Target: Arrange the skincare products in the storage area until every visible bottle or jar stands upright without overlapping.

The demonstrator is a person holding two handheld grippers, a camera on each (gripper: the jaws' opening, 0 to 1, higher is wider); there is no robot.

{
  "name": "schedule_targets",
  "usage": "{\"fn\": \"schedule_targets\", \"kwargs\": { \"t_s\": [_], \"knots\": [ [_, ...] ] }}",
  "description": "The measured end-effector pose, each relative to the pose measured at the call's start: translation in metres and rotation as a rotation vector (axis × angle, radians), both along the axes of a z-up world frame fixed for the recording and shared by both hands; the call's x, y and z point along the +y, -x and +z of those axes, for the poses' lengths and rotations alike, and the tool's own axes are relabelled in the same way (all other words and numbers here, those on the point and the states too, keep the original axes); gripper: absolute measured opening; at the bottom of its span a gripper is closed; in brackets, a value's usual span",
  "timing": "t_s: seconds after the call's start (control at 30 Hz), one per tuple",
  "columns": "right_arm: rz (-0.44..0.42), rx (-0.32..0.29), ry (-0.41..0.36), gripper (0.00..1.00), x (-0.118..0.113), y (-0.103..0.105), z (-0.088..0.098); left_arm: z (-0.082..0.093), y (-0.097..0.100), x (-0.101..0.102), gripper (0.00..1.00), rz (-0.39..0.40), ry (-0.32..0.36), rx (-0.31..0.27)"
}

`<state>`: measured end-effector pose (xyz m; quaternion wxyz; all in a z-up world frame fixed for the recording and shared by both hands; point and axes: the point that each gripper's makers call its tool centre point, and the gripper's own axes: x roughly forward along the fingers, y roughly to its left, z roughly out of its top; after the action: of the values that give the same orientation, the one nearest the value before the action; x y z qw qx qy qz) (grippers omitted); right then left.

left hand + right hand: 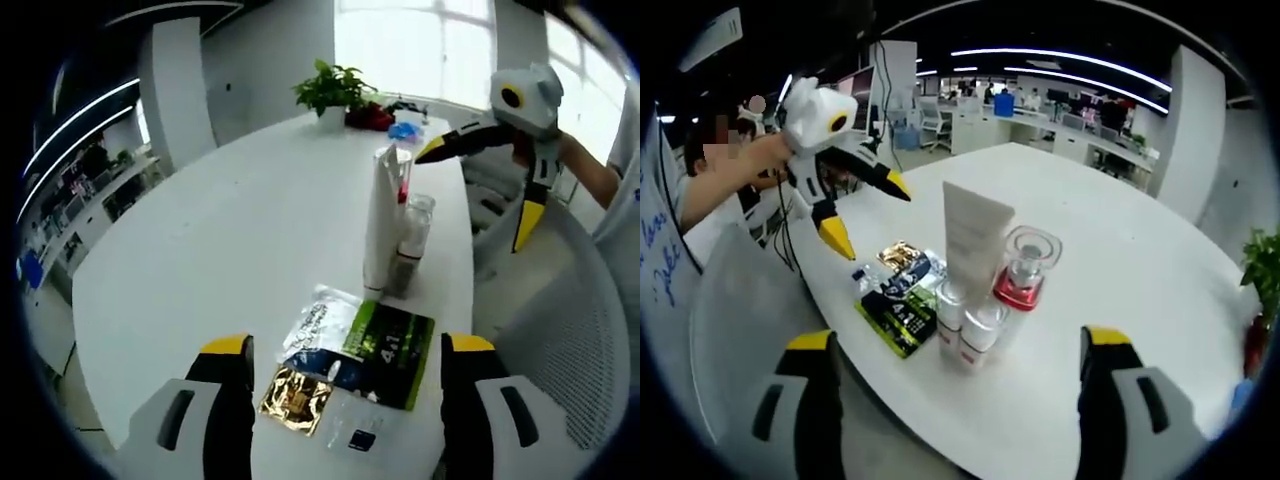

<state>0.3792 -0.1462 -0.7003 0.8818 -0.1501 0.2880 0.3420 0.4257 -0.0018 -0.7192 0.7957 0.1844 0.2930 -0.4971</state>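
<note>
- Both grippers are up off the table and empty: the left gripper (345, 400) has its jaws spread wide over the flat packets, and the right gripper (955, 395) has its jaws just as wide, framing the cluster of products with nothing between them.
- In front of the right gripper, the tall white tube (975, 240) stands on its cap end, with two small white bottles (968, 330) touching at its foot and a clear jar with a red base (1025, 268) just beside it.
- All of them look upright, packed close together on the white table (1120, 250).
- Handling call: the tube looks light and soft-walled, top-heavy on that narrow cap, so a low grip near the cap seems safest; a squeeze high up could buckle or tip it.
- The jar looks rigid, glossy and likely slippery, perhaps breakable, so a grip across the body is best.
- The little bottles are stiff and light, easy to knock over.
- Further out, the green sachet (895, 315) and the gold foil packet (297, 398) lie flat and overlapping near the table edge.
</note>
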Motion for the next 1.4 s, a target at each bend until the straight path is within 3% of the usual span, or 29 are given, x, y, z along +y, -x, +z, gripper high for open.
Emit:
{"fn": "schedule_targets", "kwargs": {
  "t_s": [0.27, 0.77, 0.87, 1.0, 1.07, 1.17, 1.4],
  "knots": [
    [-0.011, -0.003, -0.039, 1.0, 0.0, -0.001, 0.005, 0.008, 0.004, 0.001, 0.82, 0.019, 0.029, -0.015],
    [-0.01, -0.013, -0.033, 1.0, 0.0, -0.001, 0.008, 0.014, -0.002, 0.008, 0.85, 0.062, 0.059, -0.037],
    [-0.014, -0.014, -0.04, 1.0, -0.001, -0.001, 0.007, 0.019, 0.005, 0.006, 0.88, 0.081, 0.092, -0.035],
    [-0.019, -0.014, -0.047, 1.0, -0.001, -0.001, 0.006, 0.019, 0.01, 0.009, 0.88, 0.083, 0.081, -0.042],
    [-0.02, -0.013, -0.056, 1.0, 0.0, 0.0, 0.005, 0.024, 0.012, 0.006, 0.89, 0.067, 0.113, -0.069],
    [-0.024, -0.01, -0.053, 1.0, -0.002, 0.001, 0.003, 0.026, 0.013, 0.005, 0.9, 0.084, 0.14, -0.057],
    [-0.033, -0.016, -0.063, 1.0, -0.003, 0.002, 0.002, 0.025, 0.014, 0.008, 0.95, 0.099, 0.101, -0.101]
  ]
}}
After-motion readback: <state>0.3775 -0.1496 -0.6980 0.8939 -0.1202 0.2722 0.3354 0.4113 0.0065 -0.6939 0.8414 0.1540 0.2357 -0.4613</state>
